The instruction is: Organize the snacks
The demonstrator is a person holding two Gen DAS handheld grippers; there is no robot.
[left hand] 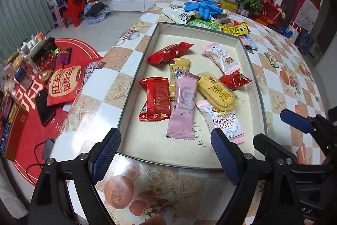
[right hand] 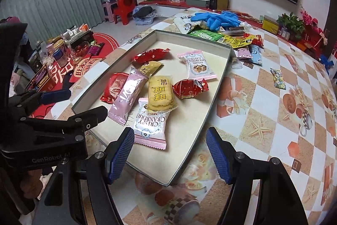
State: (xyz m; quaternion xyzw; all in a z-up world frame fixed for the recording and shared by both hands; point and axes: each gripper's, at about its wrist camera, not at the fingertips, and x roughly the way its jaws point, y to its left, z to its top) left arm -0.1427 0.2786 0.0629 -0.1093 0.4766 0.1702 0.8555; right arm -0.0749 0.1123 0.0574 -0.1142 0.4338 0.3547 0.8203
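Hovering above the near end of a shallow tray [left hand: 256, 86] on the patterned bench [left hand: 290, 81], both tools gaping wide and gripping nothing.

Left tool [left hand: 166, 140]: blue fingertips [left hand: 109, 140] spread apart, straddling the tray's near rim; pink packet [left hand: 183, 107] lying just ahead at 12 o'clock, red packet [left hand: 155, 98] at 11 o'clock, cranberry packet [left hand: 223, 119] at 1 o'clock, its corner close beside the right-hand pad but whether touching is impossible to tell.

Right tool [right hand: 170, 153]: pads apart over the tray's near corner, empty; cranberry packet [right hand: 150, 124] lying just ahead at 11 o'clock near the left-hand pad, yellow cracker packet [right hand: 160, 92] overlapping its far end at 12 o'clock, crumpled red packet [right hand: 189, 86] at 1 o'clock.

Sitting farther back inside the tray: a long red packet [left hand: 170, 52], a second cranberry packet [left hand: 223, 58], a tan packet [left hand: 179, 66] partly under the pink one.

Lying beyond the tray's far rim at 12 o'clock: a loose heap of snacks [right hand: 238, 40] with blue gloves [right hand: 217, 18] on top. Resting alone on the bench at 2 o'clock from the right tool: a small patterned packet [right hand: 278, 77].
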